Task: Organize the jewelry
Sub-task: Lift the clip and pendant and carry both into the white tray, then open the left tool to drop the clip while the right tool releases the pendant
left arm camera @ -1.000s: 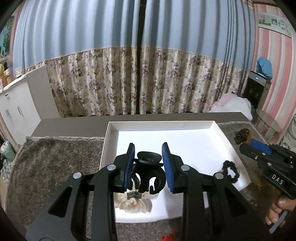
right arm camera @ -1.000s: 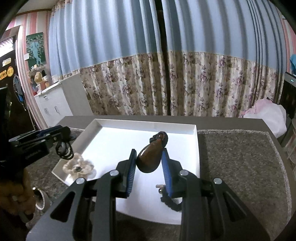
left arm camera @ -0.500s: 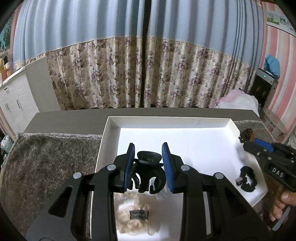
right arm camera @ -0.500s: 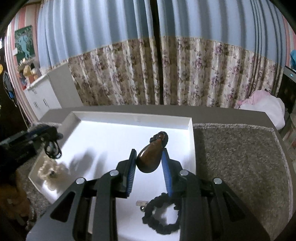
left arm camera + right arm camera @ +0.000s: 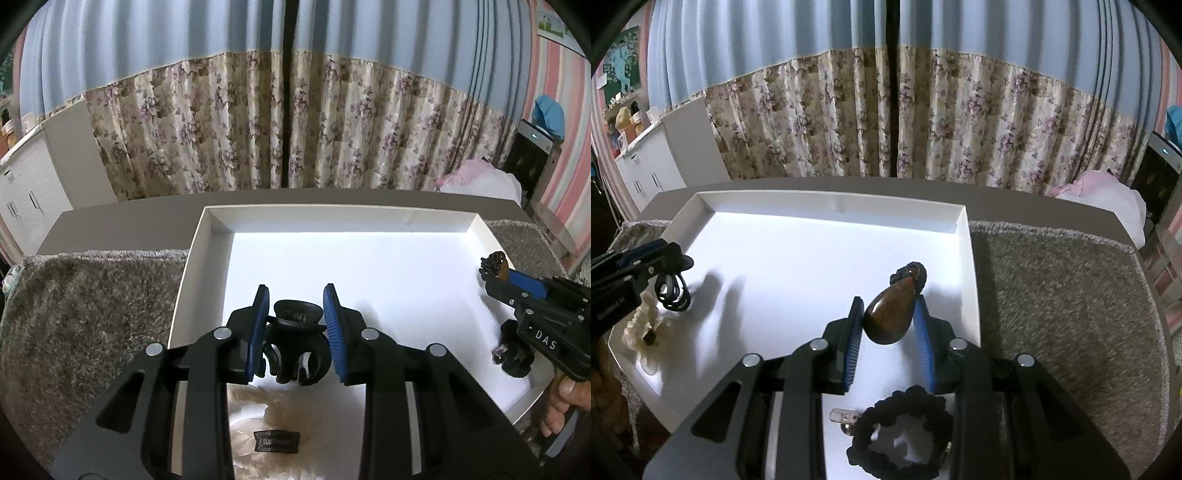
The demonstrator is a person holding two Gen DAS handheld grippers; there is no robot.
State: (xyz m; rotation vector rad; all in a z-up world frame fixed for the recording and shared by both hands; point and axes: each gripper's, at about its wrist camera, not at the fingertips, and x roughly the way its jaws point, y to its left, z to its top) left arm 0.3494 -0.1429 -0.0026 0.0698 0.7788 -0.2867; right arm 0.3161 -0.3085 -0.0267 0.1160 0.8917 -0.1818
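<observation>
Both grippers hold hair pieces over the white tray [image 5: 192, 266], lower and closer to it than one second ago.

The left gripper [image 5: 295, 325] pinches a black claw clip [image 5: 295, 343] between its blue pads, above the near left part of the tray; a cream scrunchie [image 5: 280, 424] lies under it, and now more of it shows than before. The right gripper [image 5: 888, 328] pinches a brown teardrop clip [image 5: 888, 317] near the right wall of the tray. A black braided hair tie [image 5: 901, 435] lies on the tray floor below this gripper; one second ago only a small part of it showed. The tray sits on a grey shaggy rug [image 5: 1052, 314], and it fills more of both views than before.
</observation>
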